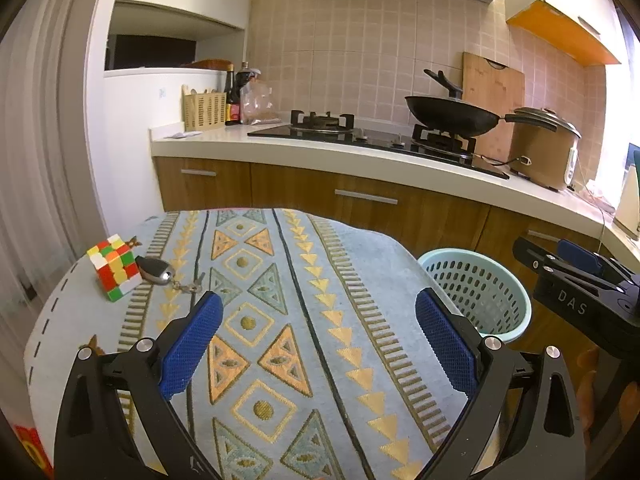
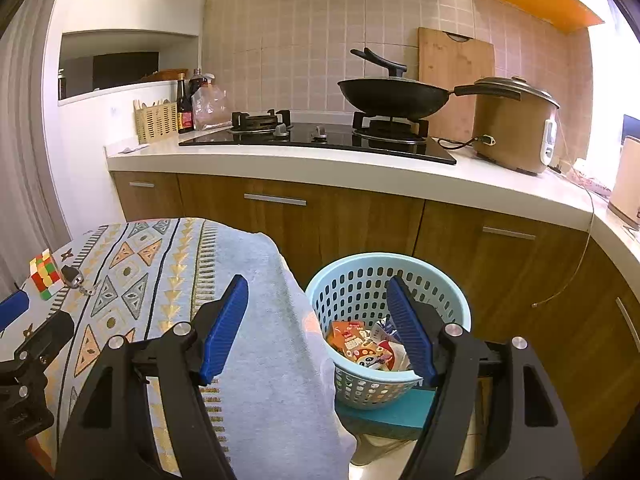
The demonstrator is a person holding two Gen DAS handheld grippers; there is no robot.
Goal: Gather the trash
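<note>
A light blue perforated basket point(image 2: 432, 280) stands on the floor right of the table and holds several colourful snack wrappers point(image 2: 366, 350). It also shows in the left wrist view point(image 1: 500, 300). My right gripper point(image 2: 316, 324) is open and empty, above the table's right edge and the basket. My left gripper point(image 1: 318, 340) is open and empty over the patterned tablecloth point(image 1: 280, 280). The right gripper's body shows at the right of the left wrist view point(image 1: 592, 292).
A Rubik's cube point(image 1: 114, 266) and a car key with keyring point(image 1: 158, 272) lie at the table's far left. Behind is a kitchen counter point(image 2: 320, 160) with a stove, a wok point(image 2: 394, 98), a rice cooker point(image 2: 516, 124) and a cutting board. Wooden cabinets stand below.
</note>
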